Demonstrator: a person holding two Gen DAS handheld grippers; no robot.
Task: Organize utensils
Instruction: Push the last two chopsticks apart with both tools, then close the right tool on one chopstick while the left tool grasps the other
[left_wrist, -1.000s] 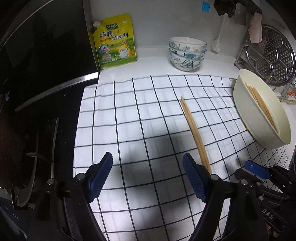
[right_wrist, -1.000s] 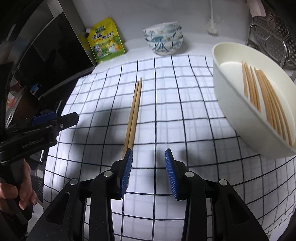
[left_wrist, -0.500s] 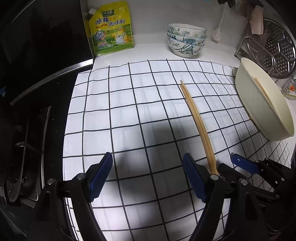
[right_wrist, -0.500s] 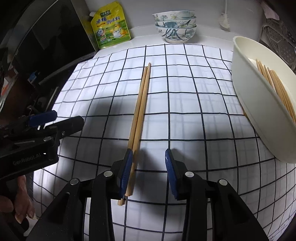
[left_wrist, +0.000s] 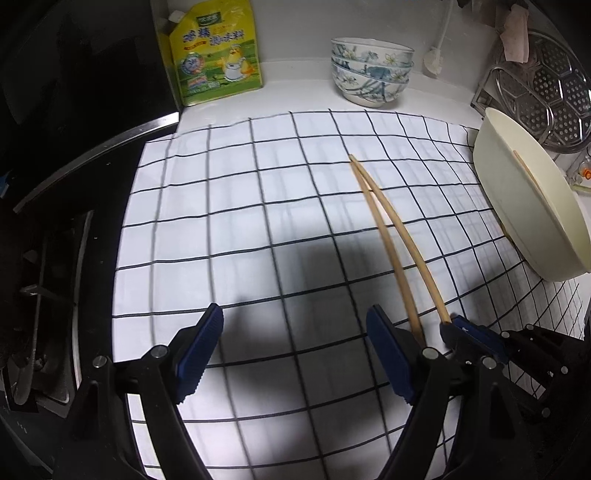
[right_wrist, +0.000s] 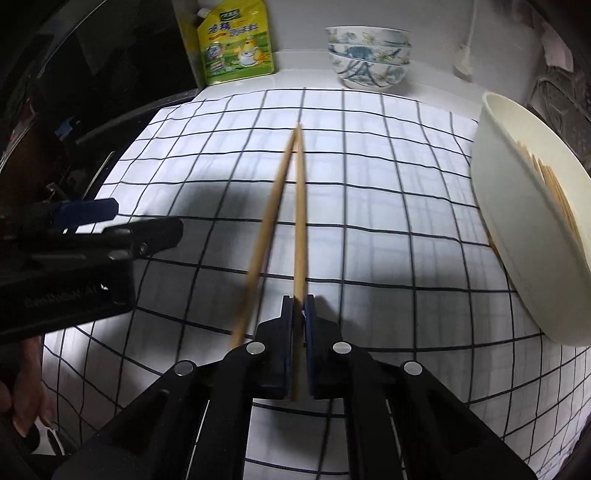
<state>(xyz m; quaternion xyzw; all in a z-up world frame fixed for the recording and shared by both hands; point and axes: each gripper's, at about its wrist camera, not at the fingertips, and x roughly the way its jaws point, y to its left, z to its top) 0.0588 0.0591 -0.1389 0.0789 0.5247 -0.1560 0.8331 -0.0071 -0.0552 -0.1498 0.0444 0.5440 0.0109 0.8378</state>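
The right gripper (right_wrist: 298, 314) has just been closing, and its jaws now clamp the near end of one wooden chopstick (right_wrist: 300, 206) between the blue pads. The second chopstick (right_wrist: 264, 236) of the pair is not gripped: it lies just left of the jaws on the checked cloth (right_wrist: 388, 221) covering the bench, its far tip meeting the tip of the held stick so that the two form a narrow V. The left gripper (left_wrist: 295, 350) hovers over bare cloth with its jaws wide apart and nothing between them; in its view the pair of chopsticks (left_wrist: 391, 240) passes just right of its right pad. At the right edge of the cloth a cream oval bowl (right_wrist: 509, 206) already contains a bundle of chopsticks (right_wrist: 554, 192), so most of the sorting appears complete. Remaining work, as judged from this layout: transfer the held chopstick to the bowl, then retrieve the loose one. A yellow seasoning pouch (right_wrist: 236, 44) and stacked patterned bowls (right_wrist: 369, 55) stand at the back, clear of the work.
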